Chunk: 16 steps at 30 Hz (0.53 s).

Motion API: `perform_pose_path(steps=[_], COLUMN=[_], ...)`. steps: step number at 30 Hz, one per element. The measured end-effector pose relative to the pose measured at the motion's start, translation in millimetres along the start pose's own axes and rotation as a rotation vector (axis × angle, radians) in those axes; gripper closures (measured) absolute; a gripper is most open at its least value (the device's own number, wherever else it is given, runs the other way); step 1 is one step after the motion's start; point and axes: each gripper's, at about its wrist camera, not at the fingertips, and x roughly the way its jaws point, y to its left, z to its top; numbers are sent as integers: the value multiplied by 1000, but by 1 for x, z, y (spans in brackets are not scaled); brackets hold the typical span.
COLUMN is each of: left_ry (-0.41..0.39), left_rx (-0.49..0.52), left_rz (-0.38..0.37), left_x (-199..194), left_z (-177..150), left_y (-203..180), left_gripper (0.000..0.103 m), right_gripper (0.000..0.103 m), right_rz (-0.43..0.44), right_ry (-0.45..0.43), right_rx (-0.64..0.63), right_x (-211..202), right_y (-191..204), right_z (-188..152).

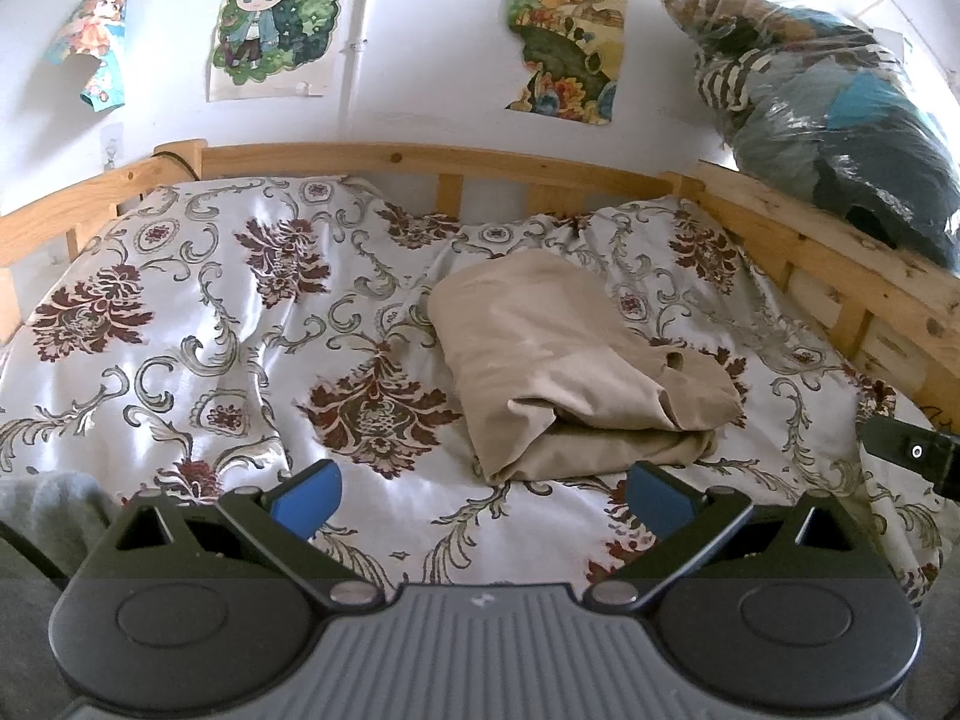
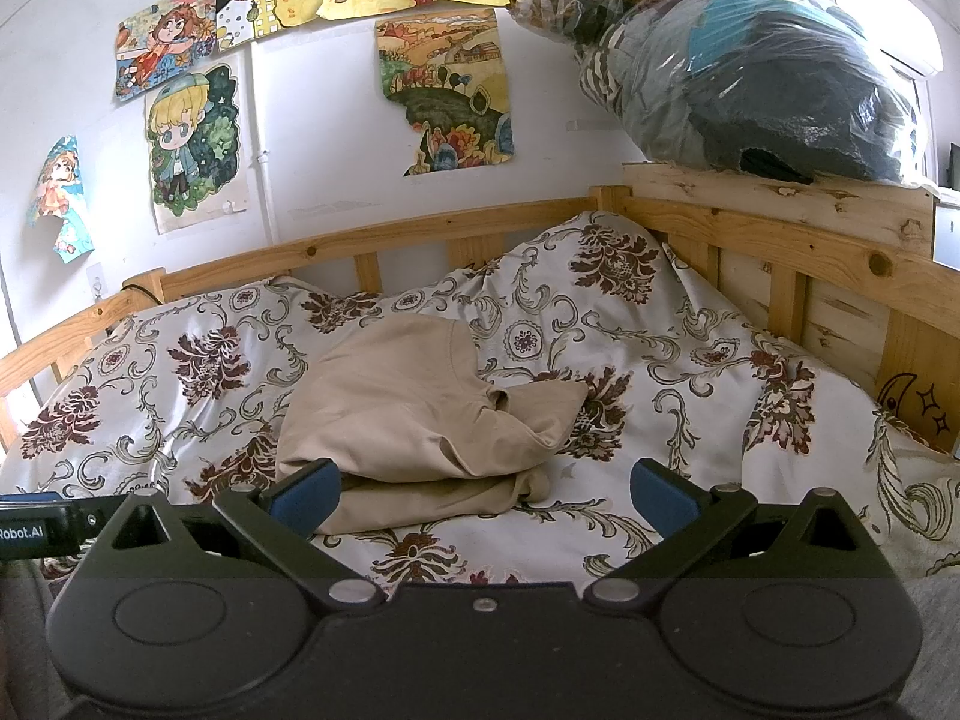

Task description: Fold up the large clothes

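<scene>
A beige garment (image 1: 564, 366) lies folded in a thick bundle on the floral bedcover (image 1: 198, 348), right of centre in the left wrist view. In the right wrist view the same beige garment (image 2: 414, 420) lies just ahead, left of centre. My left gripper (image 1: 483, 495) is open and empty, a little short of the bundle's near edge. My right gripper (image 2: 483, 495) is open and empty; its left blue pad (image 2: 309, 495) is close to the bundle's near left corner. The right gripper's body shows at the right edge of the left wrist view (image 1: 912, 453).
A wooden bed rail (image 1: 420, 159) runs along the back and right side. A clear plastic bag of dark clothes (image 2: 750, 66) rests on the right rail. Drawings hang on the white wall (image 2: 444, 96). A grey cloth (image 1: 48, 510) lies at the near left.
</scene>
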Motion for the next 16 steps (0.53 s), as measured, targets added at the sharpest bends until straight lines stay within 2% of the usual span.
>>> perform_pose_path(steps=[16], left_ry=[6], left_rx=[11], left_rz=[5], left_x=[2], left_z=[0], left_y=[2], left_gripper=[1], right_gripper=[1], right_rz=[-2], right_ry=[3], right_rx=[1], right_x=[-1], right_y=[4], right_z=[-2])
